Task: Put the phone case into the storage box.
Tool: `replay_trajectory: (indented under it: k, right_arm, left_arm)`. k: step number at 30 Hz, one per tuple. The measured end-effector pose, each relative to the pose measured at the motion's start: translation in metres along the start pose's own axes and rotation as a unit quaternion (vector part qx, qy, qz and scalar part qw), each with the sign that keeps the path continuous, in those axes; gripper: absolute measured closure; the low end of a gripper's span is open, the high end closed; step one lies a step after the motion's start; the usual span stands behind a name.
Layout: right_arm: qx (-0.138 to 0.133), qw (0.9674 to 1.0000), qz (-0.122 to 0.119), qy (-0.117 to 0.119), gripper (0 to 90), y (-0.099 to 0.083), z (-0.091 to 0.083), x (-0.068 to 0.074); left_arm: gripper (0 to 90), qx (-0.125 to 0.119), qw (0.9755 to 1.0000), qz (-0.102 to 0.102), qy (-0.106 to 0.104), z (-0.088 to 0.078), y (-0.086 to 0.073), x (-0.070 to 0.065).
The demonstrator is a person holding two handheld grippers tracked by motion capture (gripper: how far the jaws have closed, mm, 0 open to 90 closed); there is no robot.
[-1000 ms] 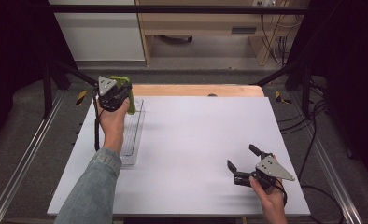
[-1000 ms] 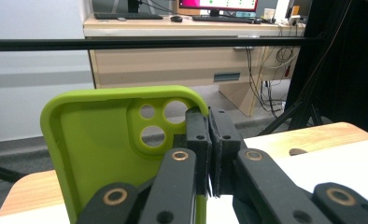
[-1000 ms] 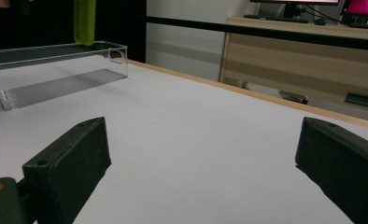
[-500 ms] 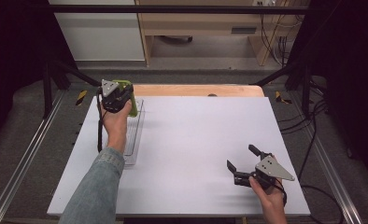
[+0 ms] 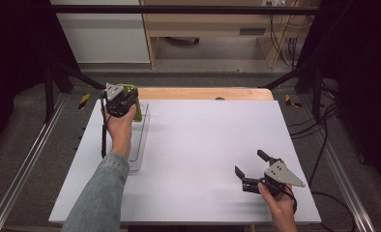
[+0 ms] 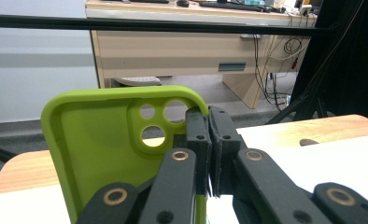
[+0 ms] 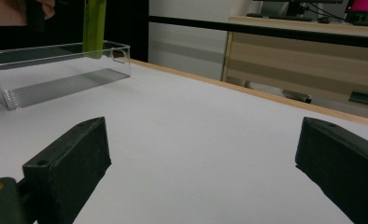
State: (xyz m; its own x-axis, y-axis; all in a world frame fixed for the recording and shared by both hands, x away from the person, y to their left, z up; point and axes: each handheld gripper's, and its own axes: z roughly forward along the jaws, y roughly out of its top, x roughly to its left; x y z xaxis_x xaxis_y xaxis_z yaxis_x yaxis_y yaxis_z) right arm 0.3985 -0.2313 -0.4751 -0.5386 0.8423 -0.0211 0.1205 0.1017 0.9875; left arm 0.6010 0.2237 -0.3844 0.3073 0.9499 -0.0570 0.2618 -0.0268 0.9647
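Left gripper point(image 5: 126, 102), held up over the far end of the clear, ridged plastic tray point(image 5: 139, 150) at the left side of the white counter point(image 5: 203, 145). Its jaws are clamped on the right edge of a lime-green soft phone case point(image 6: 107, 144), beside the three camera holes (the left gripper view shows the case's hollow inner face, with the case standing upright). In the right gripper view the green case point(image 7: 94, 25) hangs as a thin vertical strip whose lower end reaches into the far part of the tray point(image 7: 56, 79); whether it touches the tray floor cannot be told.

Right gripper point(image 5: 250, 169), resting low on the near right of the counter, well apart from the tray; its jaws stand wide apart with nothing between them.

Progress, as judged: the case has been grasped and brought to the tray, so the carrying part looks done. Left to do: lower or lay the case inside the tray and let go of it.
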Motion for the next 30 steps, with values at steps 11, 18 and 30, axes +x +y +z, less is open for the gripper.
replay_trajectory:
  k: [11, 18, 30]
  right_arm:
    - [0.001, 1.0000, 0.000, 0.004, 3.3, 0.000, 0.000, 0.000]
    - [0.001, 1.0000, -0.001, 0.007, 3.3, 0.000, 0.001, 0.001]
    - [-0.004, 0.9999, 0.000, 0.011, 3.2, -0.001, 0.002, 0.002]
  left_arm:
    - [87.6, 0.008, 1.0000, 0.003, 0.003, 0.005, -0.008, 0.001]
    - [87.6, 0.009, 1.0000, -0.001, 0.002, 0.006, -0.012, 0.001]
    - [87.6, 0.009, 1.0000, -0.003, 0.000, 0.008, -0.013, 0.001]
